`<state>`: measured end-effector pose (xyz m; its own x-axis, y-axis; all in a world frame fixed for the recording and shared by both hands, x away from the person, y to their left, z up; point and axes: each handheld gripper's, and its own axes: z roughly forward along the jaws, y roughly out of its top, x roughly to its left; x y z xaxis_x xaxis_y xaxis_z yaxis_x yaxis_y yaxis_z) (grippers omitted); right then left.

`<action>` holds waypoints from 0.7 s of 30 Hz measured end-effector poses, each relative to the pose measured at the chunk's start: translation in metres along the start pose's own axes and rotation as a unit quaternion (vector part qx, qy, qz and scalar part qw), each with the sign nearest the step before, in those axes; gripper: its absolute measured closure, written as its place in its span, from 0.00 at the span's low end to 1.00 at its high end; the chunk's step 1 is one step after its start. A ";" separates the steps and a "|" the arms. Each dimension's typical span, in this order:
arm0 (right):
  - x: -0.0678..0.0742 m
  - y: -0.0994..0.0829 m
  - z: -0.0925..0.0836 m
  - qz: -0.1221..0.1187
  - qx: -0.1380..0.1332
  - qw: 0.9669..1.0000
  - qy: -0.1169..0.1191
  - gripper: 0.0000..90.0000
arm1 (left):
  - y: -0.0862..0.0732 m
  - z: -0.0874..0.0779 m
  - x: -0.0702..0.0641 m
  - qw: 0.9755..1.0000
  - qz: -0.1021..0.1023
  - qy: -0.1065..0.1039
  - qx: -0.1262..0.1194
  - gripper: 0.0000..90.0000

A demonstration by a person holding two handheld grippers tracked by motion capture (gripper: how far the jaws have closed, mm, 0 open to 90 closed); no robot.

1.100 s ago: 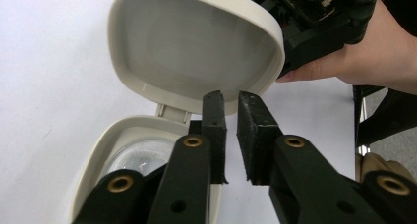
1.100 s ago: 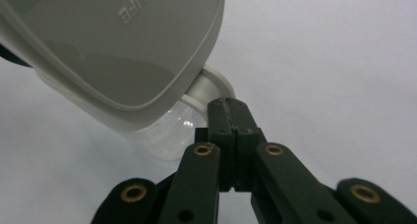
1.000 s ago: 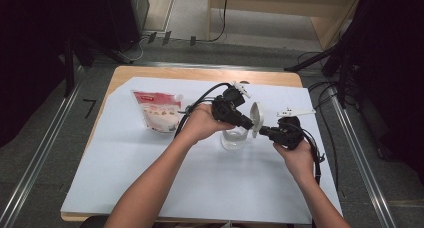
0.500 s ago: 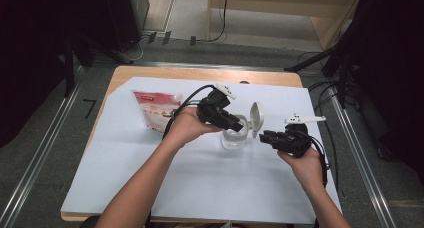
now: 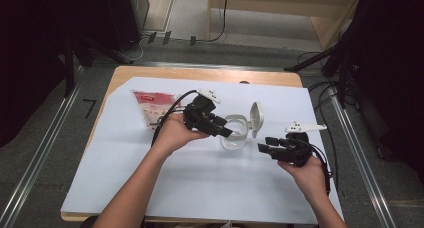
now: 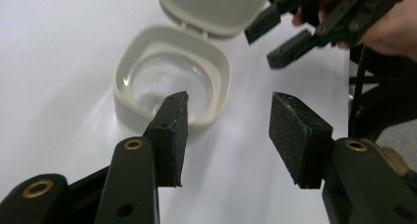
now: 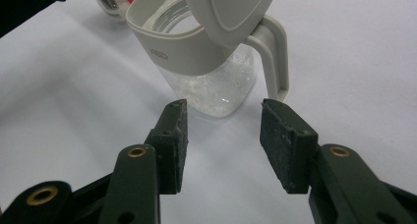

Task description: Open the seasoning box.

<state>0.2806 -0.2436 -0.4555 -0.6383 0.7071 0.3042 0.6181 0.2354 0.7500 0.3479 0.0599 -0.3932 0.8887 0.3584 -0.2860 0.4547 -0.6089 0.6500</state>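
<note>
A clear jar (image 5: 234, 134) with a pale grey rim stands mid-table, its hinged lid (image 5: 256, 117) standing up open. My left gripper (image 5: 227, 132) hovers at the jar's left rim; its jaws have just been opening and hold nothing. In the left gripper view the jar (image 6: 172, 81) lies just beyond my left gripper (image 6: 228, 121). My right gripper (image 5: 262, 147) sits to the jar's right, apart from it; its jaws have also just been opening, with nothing between them. The right gripper view has the jar (image 7: 206, 52) and its handle (image 7: 275, 57) ahead of my right gripper (image 7: 223, 121).
A red and white pouch (image 5: 152, 108) lies at the back left of the white sheet (image 5: 200, 188) that covers the wooden table. Cables trail from both grippers. The other hand's gripper (image 6: 305, 32) is seen beyond the lid (image 6: 216, 5).
Both grippers have drawn back from the jar, the left one leftward, the right one rightward and nearer, and both pairs of jaws have spread apart. The jar stays put, lid open.
</note>
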 end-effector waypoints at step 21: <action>0.014 0.002 0.015 -0.044 0.010 0.999 0.020 0.54 | -0.033 -0.042 0.007 0.999 -0.022 0.018 -0.021 0.49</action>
<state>0.2791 -0.2233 -0.4584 -0.7081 0.6556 0.2623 0.5685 0.3091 0.7624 0.3362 0.1120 -0.3873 0.8645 0.4103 -0.2902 0.4902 -0.5614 0.6667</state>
